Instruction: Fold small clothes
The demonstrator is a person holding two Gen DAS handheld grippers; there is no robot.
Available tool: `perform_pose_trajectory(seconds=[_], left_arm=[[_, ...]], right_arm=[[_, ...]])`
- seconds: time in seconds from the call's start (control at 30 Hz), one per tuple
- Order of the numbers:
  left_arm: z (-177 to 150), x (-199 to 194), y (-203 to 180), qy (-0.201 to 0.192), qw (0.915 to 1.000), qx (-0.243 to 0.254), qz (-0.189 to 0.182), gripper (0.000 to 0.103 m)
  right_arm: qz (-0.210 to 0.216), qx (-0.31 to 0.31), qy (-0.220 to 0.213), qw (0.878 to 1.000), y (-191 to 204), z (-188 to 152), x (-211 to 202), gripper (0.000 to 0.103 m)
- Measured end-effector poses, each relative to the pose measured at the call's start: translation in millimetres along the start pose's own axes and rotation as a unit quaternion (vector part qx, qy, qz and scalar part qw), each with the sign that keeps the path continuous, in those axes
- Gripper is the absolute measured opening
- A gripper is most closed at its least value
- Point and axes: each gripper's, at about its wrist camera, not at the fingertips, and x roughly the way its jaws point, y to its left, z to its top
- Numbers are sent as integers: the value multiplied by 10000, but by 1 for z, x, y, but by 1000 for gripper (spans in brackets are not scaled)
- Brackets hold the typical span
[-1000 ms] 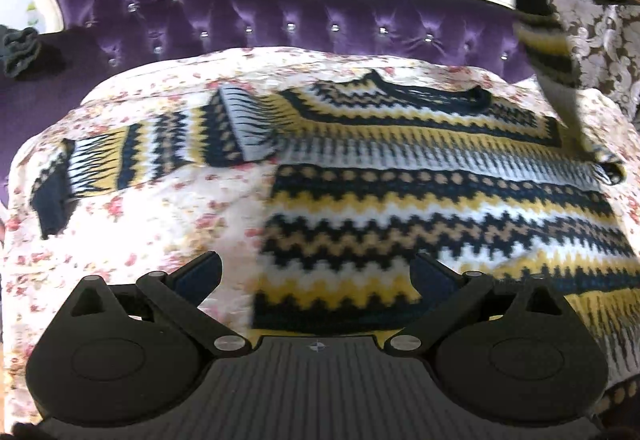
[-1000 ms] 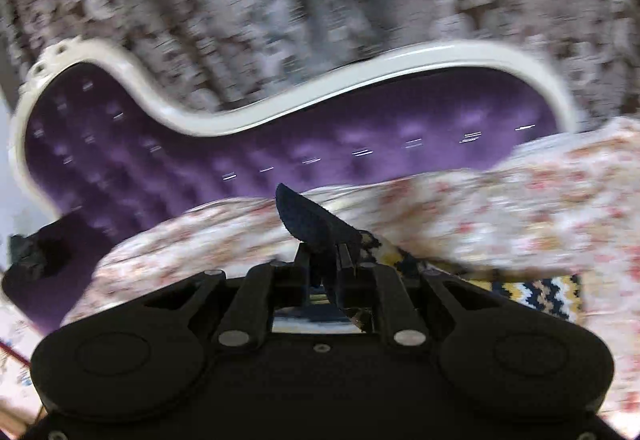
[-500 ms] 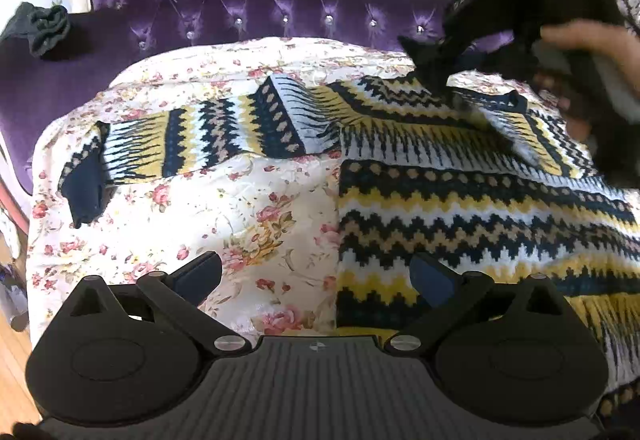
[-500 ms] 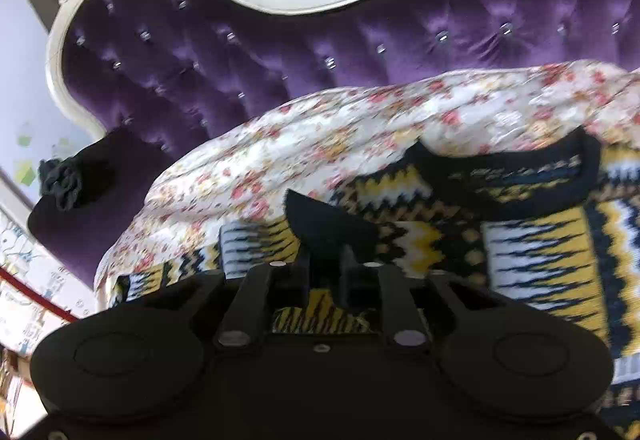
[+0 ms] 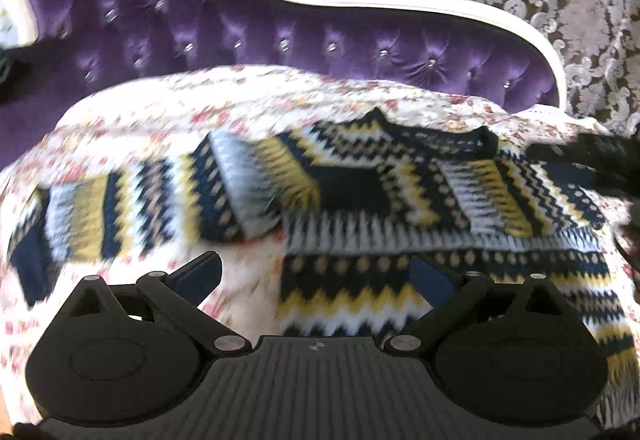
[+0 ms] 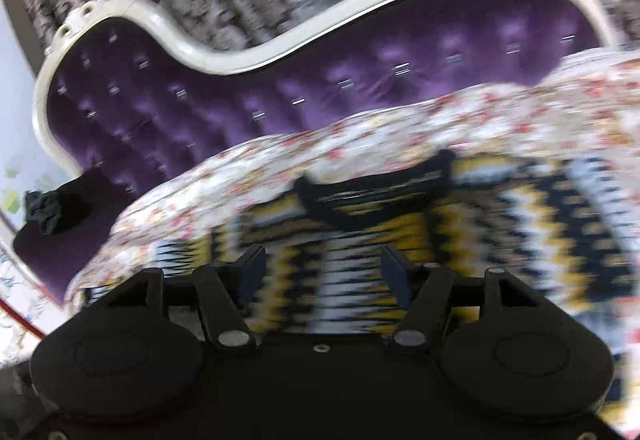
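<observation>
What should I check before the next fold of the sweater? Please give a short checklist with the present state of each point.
1. Right gripper has let go: ok, its fingers have just been opening and nothing is pinched.
2. Right sleeve folded over the sweater body: ok.
3. Left sleeve folded in: not ok, it lies stretched out on the floral cover.
4. Left gripper open and free: ok.
5. Folded sleeve smooth: cannot tell, the picture is blurred.

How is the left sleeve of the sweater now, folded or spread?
Spread. In the left wrist view the sleeve lies stretched out sideways on the floral cover, away from the sweater body.
</observation>
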Motion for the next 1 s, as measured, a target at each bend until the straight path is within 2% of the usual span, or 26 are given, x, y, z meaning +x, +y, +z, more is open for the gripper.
perform_pose_trajectory(seconds=[0.1, 0.2, 0.3, 0.4, 0.47, 0.5, 0.53, 0.6, 0.67, 0.73, 0.77, 0.8, 0.83, 0.87, 0.93, 1.0], left_arm=[[17, 17, -10, 37, 9999, 101, -43, 101], [31, 36, -17, 159, 9997, 74, -167, 101], [42, 56, -20, 292, 9995, -7, -146, 101], [50, 78, -20, 402, 9991, -126, -26, 101], [53, 93, -20, 509, 9985, -172, 41, 101], [53, 100, -19, 575, 9981, -193, 88, 97], [54, 105, -18, 632, 9977, -225, 120, 84], [54, 117, -16, 811, 9962, -310, 106, 79], [53, 123, -14, 857, 9954, -421, 96, 73], [53, 123, -17, 809, 9958, -379, 221, 60], [53, 121, -19, 730, 9964, -313, 299, 47], [54, 119, -21, 651, 9971, -243, 315, 27], [56, 118, -22, 622, 9974, -210, 297, 16], [57, 115, -22, 588, 9976, -205, 291, 16], [62, 109, -21, 500, 9980, -241, 298, 8], [68, 98, -18, 326, 9986, -300, 289, 7]], right_arm=[[-411, -100, -229, 9988, -28, -2, -20, 68], [-790, -246, -436, 9956, -47, -3, -33, 75], [-1067, -96, -533, 9928, -69, 0, -39, 76], [-940, 346, -498, 9937, -89, 16, -47, 76], [-1025, 562, -655, 9910, -100, 23, -54, 82], [-1124, 619, -751, 9889, -105, 24, -58, 82], [-1247, 653, -779, 9870, -110, 26, -60, 82], [-1414, 753, -734, 9843, -120, 28, -65, 82], [-1358, 955, -717, 9835, -130, 28, -69, 82], [-1330, 1192, -692, 9815, -141, 26, -71, 82], [-1332, 1270, -681, 9806, -144, 26, -72, 82], [-1346, 1304, -659, 9801, -146, 25, -72, 82], [-1360, 1306, -629, 9801, -147, 24, -72, 82], [-1360, 1287, -603, 9805, -146, 23, -72, 82], [-1336, 1242, -553, 9817, -144, 22, -71, 82], [-1323, 1206, -512, 9825, -143, 22, -70, 82]])
